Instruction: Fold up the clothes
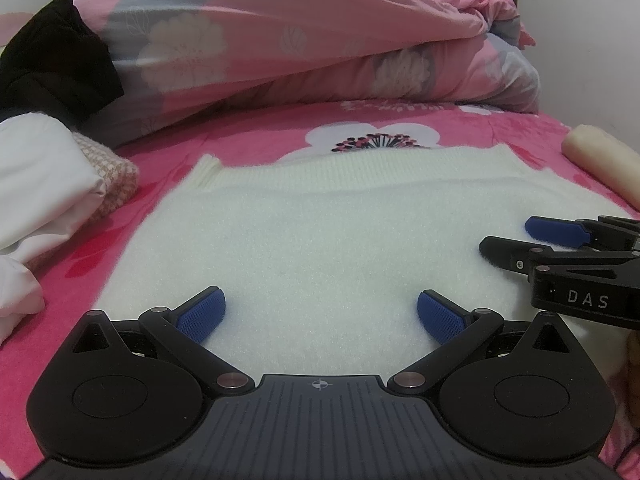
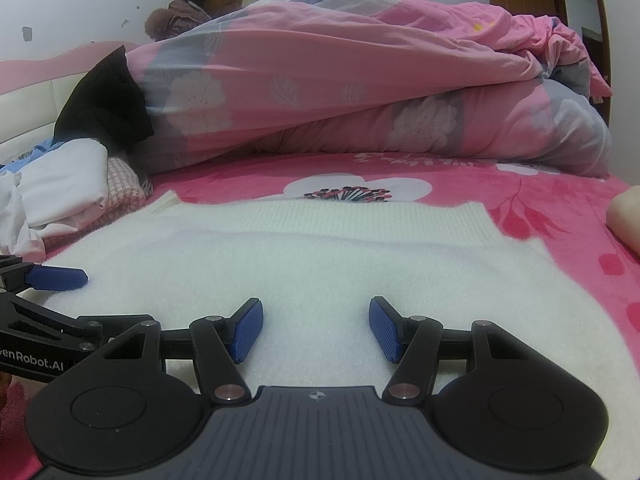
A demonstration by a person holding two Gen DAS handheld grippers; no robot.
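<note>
Hovering over the white sweater (image 1: 320, 240) spread flat on the bed (image 1: 140, 208), both tongs empty: left tongs (image 1: 320, 314) wide, right tongs (image 2: 316, 330) a bit narrower. Looks like pre-fold setup; next I'd guess each needs to pinch a near edge.

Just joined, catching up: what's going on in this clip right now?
Clothes folding on a bed. A white knit sweater lies flat on the pink floral bedsheet. A person holds both tools over its near part: the left claw and right claw are both open, nothing gripped, with no fold started. A pile of other clothes sits to the left, a bunched pink quilt behind, and another person is beyond it.
</note>
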